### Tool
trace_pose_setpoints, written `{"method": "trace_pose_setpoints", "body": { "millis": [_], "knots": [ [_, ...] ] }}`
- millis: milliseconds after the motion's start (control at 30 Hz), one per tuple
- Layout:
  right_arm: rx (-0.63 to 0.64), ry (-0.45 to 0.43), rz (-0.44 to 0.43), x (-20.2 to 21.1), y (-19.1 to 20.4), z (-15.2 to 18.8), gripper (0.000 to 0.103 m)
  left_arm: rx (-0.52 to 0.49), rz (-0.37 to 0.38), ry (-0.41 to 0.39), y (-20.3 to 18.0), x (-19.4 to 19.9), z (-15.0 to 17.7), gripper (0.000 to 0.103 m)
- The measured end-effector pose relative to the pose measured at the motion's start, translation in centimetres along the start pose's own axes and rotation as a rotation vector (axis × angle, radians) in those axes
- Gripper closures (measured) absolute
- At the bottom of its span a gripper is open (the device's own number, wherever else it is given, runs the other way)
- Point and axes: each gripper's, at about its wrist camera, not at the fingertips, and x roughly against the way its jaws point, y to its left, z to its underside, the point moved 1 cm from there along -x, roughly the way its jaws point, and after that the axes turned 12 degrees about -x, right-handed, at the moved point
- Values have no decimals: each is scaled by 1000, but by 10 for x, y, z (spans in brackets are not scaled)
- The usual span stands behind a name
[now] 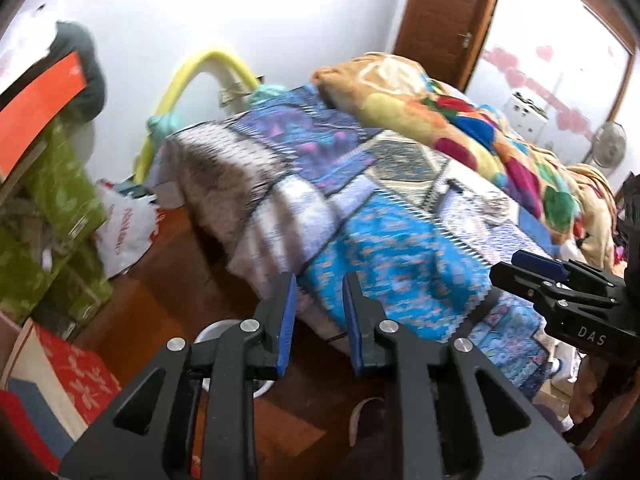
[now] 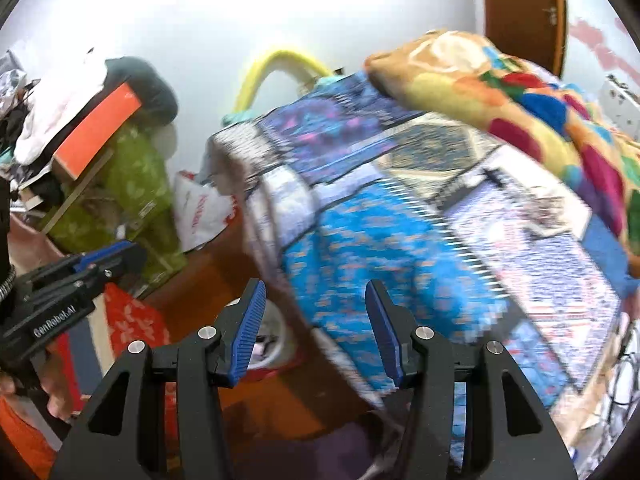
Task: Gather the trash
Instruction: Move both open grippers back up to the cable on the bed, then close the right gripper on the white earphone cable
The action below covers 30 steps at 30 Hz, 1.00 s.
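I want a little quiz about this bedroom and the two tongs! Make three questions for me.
1. True or false: the left tongs hold a piece of trash.
2. Which tongs stand wider apart: A) left, B) right tongs?
3. What colour is the curved tube against the wall behind the bed?

Key: 1. False, nothing is between them. 2. B. 3. Yellow.

Blanket [image 1: 460, 120] on bed [image 1: 360, 200] — boxes [image 1: 60, 200] left, door [image 1: 444, 16] behind
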Motion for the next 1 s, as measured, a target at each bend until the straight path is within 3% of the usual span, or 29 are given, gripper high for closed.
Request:
{"method": "trace_pose_setpoints", "body": {
  "millis": [267,400,733,1000],
  "knots": [
    [-72,-58,77,26,-76,-11,55,-77,58,-15,-60,-20,-35,69],
    [-143,-73,110,27,-116,-15,55,-94,79,-17,-85,-39,-51,56],
    [-291,-65,158,9,-205,-27,55,-159,161,51,-153,-120,-82,55],
    [-329,-62,105,-21,-243,-66,55,-191,191,85,-184,-178,-94,55]
  ]
}}
